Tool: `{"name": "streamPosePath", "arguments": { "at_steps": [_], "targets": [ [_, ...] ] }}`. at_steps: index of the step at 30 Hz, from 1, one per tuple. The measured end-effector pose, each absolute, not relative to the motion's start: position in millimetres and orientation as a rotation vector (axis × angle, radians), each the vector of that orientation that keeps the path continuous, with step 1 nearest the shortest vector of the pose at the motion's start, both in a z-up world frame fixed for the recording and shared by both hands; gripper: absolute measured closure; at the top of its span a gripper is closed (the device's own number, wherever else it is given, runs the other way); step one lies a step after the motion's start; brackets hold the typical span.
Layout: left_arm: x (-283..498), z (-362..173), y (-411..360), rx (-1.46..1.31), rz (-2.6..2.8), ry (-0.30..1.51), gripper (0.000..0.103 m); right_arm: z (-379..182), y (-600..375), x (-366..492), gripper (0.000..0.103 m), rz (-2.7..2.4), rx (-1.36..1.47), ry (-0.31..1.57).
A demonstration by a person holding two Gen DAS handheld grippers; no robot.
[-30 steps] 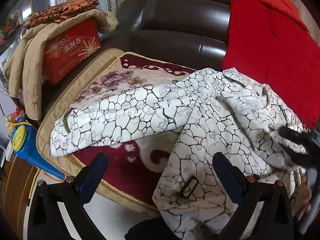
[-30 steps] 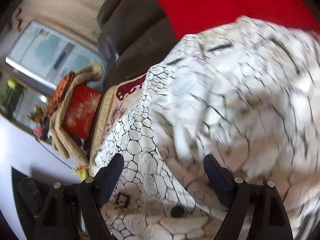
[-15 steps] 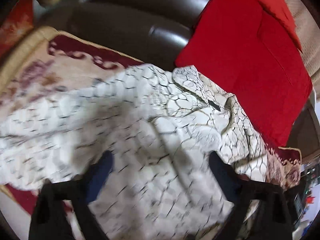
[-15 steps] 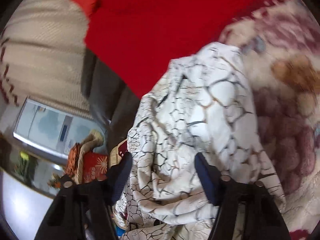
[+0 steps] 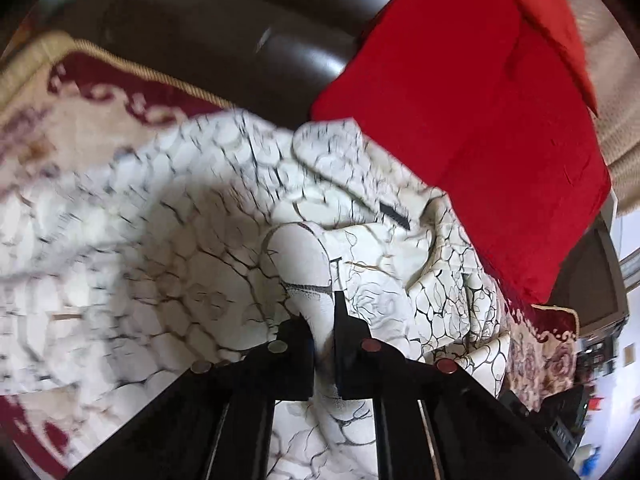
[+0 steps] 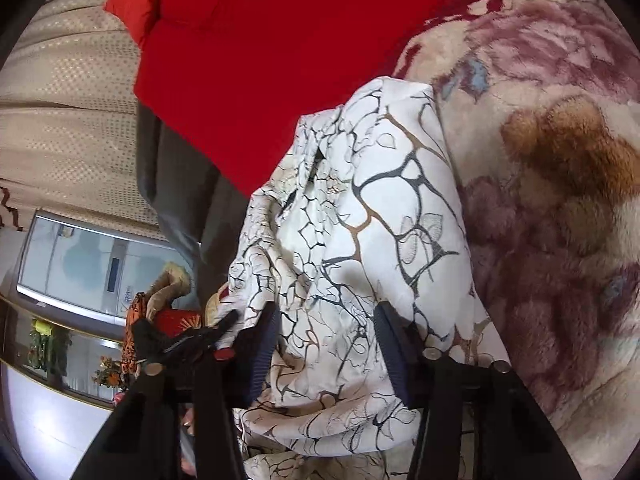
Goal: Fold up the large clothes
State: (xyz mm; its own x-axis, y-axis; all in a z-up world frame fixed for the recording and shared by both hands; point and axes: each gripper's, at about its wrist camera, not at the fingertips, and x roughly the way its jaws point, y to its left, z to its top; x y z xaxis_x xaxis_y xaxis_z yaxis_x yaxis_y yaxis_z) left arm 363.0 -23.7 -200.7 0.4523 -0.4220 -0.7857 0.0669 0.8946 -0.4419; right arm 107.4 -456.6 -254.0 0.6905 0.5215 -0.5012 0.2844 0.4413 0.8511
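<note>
1. The white garment (image 5: 192, 280) with its dark crackle print lies crumpled on the floral blanket (image 5: 80, 128) covering the dark leather sofa (image 5: 224, 40), its far edge against the red cushion (image 5: 472, 120).
2. The left gripper (image 5: 322, 320) has its fingers pressed together, pinching a raised fold of the garment.
3. The right gripper (image 6: 326, 344) has a bunched hump of the garment between its fingers (image 6: 266, 344); they are closing and the cloth fills the gap between them.
4. Beside that hump the blanket's pink and brown flowers lie bare.
</note>
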Motion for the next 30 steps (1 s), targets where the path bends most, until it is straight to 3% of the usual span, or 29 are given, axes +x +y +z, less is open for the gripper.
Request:
{"name": "streamPosePath", "arguments": {
  "at_steps": [7,15,21,27,30],
  "targets": [
    [308,-173,21,-0.304,-0.237,0.979,0.096,-253,-455,106,0.053,0.151,1.112,0.844],
    [255,-184,70,-0.245,-0.209,1.05,0.084,-221,-428,98,0.052,0.235,0.973,0.753],
    [218,-178,146,-0.373,-0.1,0.994,0.069,-208,-382,100,0.052,0.402,0.814,0.781],
    [185,-189,238,-0.544,0.117,0.956,0.058,-244,-331,117,0.051,0.36,0.633,1.059],
    [172,-202,281,-0.706,0.21,0.921,0.04,-232,-325,112,0.052,0.362,0.6,0.996]
  ]
}}
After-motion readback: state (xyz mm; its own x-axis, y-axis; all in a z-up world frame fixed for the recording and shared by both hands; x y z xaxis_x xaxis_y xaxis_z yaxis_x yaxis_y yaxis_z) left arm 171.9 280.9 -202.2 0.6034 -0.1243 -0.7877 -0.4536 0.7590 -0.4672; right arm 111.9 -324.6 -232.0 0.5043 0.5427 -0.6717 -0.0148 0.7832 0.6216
